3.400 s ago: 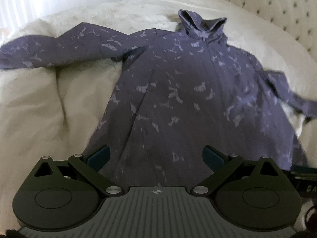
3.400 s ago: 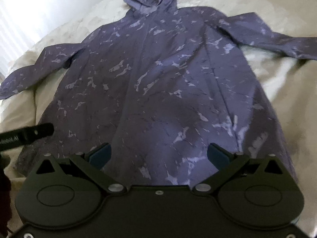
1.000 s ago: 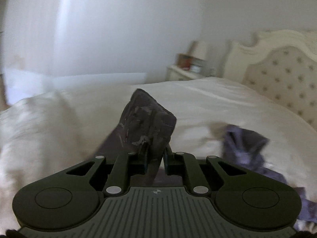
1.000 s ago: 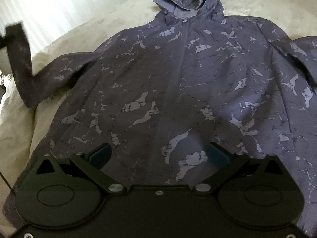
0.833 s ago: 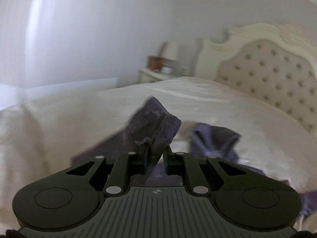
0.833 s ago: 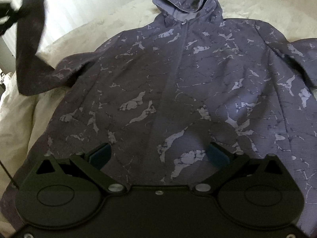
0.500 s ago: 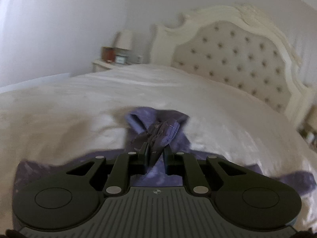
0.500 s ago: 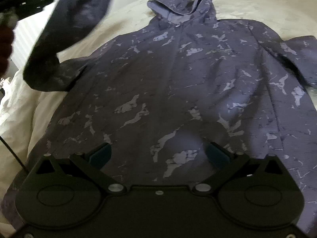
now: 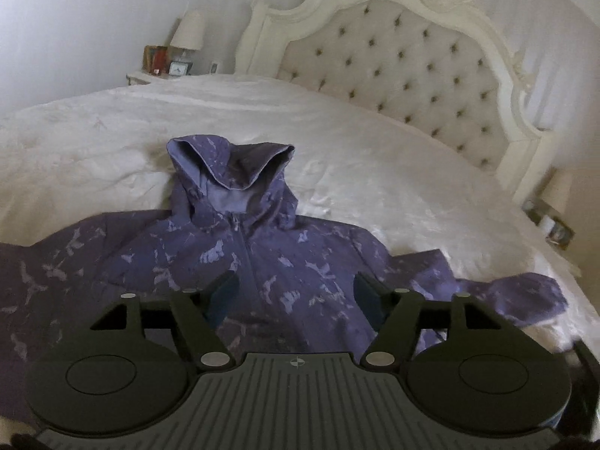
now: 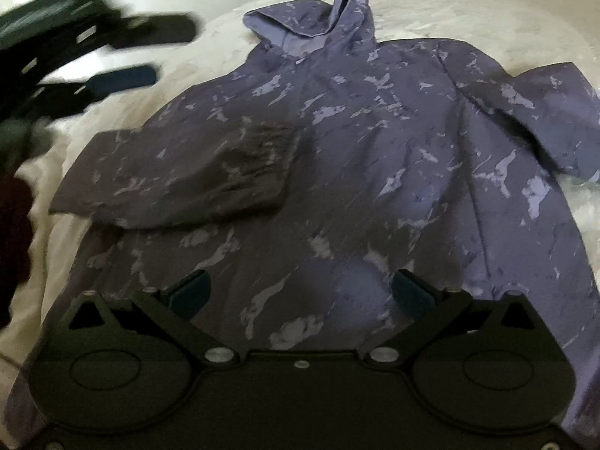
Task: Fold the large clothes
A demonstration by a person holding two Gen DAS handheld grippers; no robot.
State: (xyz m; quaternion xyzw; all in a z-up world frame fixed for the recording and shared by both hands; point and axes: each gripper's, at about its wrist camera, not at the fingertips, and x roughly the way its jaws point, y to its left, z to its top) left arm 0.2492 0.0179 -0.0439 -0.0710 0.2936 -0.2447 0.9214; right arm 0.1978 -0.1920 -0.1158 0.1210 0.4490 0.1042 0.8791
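Observation:
A purple hooded jacket [image 10: 375, 150] with pale marbled marks lies front up on a white bed, hood [image 9: 232, 172] toward the headboard. Its left sleeve [image 10: 195, 180] lies folded across the chest, cuff near the middle. The right sleeve [image 10: 555, 112] still spreads out to the side; it also shows in the left wrist view [image 9: 525, 296]. My left gripper [image 9: 296, 296] is open and empty above the chest; it appears blurred at the top left of the right wrist view [image 10: 150, 52]. My right gripper [image 10: 300, 292] is open and empty over the lower front of the jacket.
The white duvet [image 9: 375, 157] spreads around the jacket. A tufted cream headboard [image 9: 405, 60] stands at the far end. A nightstand with a lamp [image 9: 187, 33] is at the far left, another small stand [image 9: 555, 221] at the right.
My left gripper carried the left sleeve up and over onto the chest, then opened and let it go. The right gripper stayed open and barely moved.

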